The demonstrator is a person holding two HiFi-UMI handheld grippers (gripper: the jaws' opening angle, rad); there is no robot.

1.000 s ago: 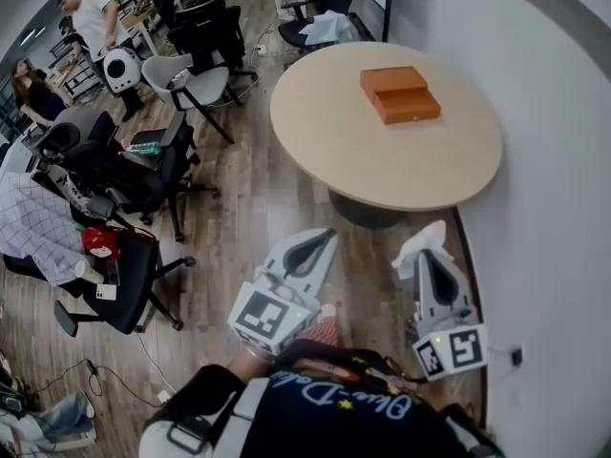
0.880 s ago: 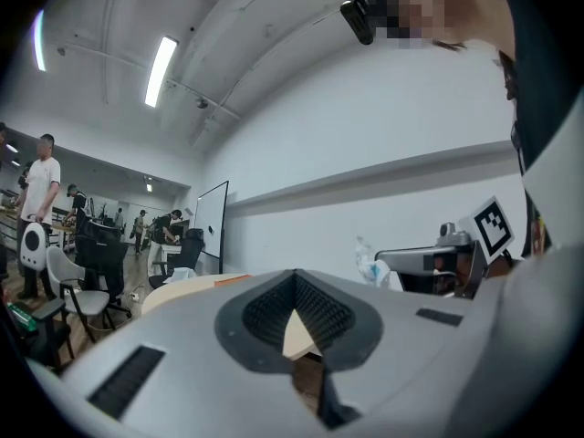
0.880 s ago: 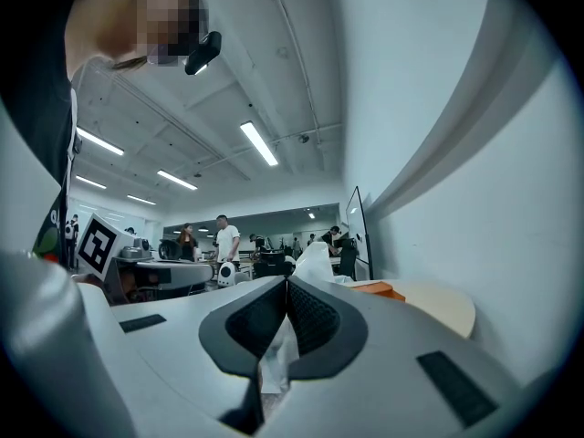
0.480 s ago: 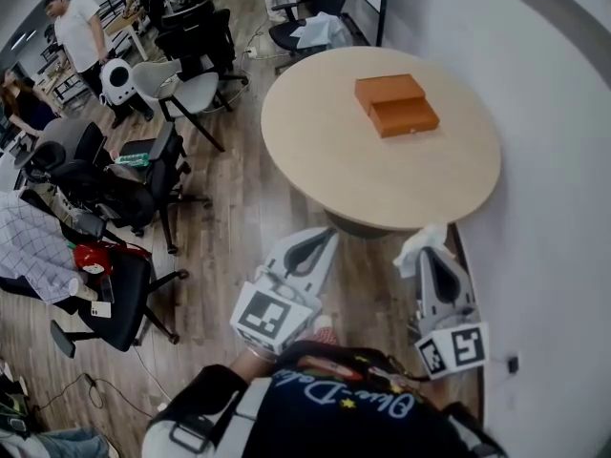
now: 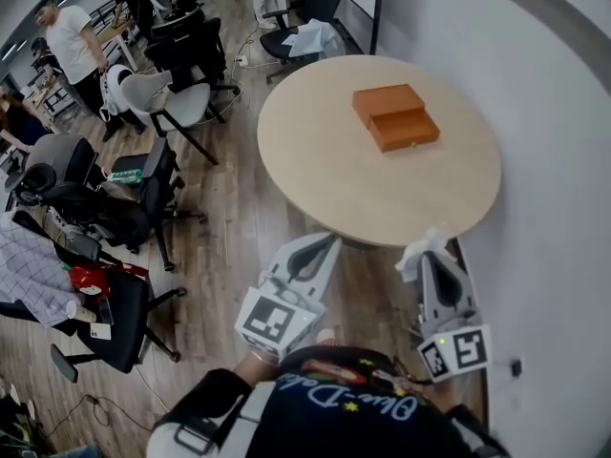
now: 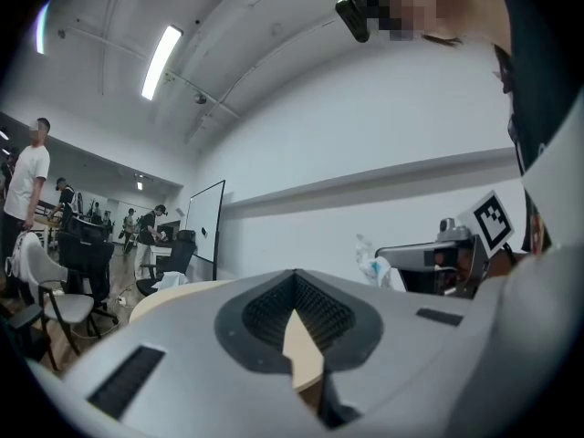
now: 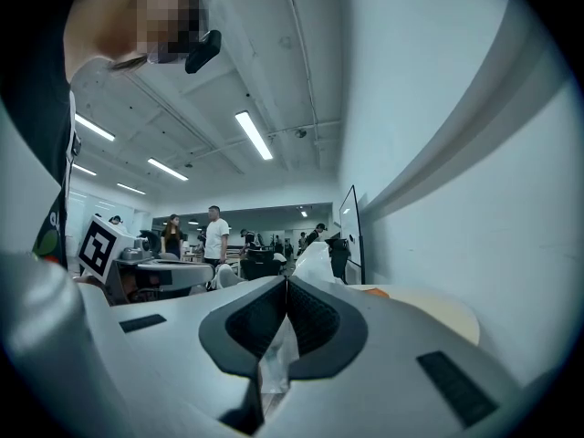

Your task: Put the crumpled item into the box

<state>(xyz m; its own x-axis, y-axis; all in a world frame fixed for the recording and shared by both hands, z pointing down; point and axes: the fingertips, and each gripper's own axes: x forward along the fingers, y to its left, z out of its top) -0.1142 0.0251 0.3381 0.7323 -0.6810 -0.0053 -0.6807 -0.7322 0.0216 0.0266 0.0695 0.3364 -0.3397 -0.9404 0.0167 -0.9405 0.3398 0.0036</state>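
No readable text or labels

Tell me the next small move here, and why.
Probably carry the right hand-held gripper forward over the table toward the orange box. Its jaws are shut on the crumpled white item, which is only at the table's near edge, while the box lies far across the top.

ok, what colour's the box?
The box is orange; the head view shows it best.
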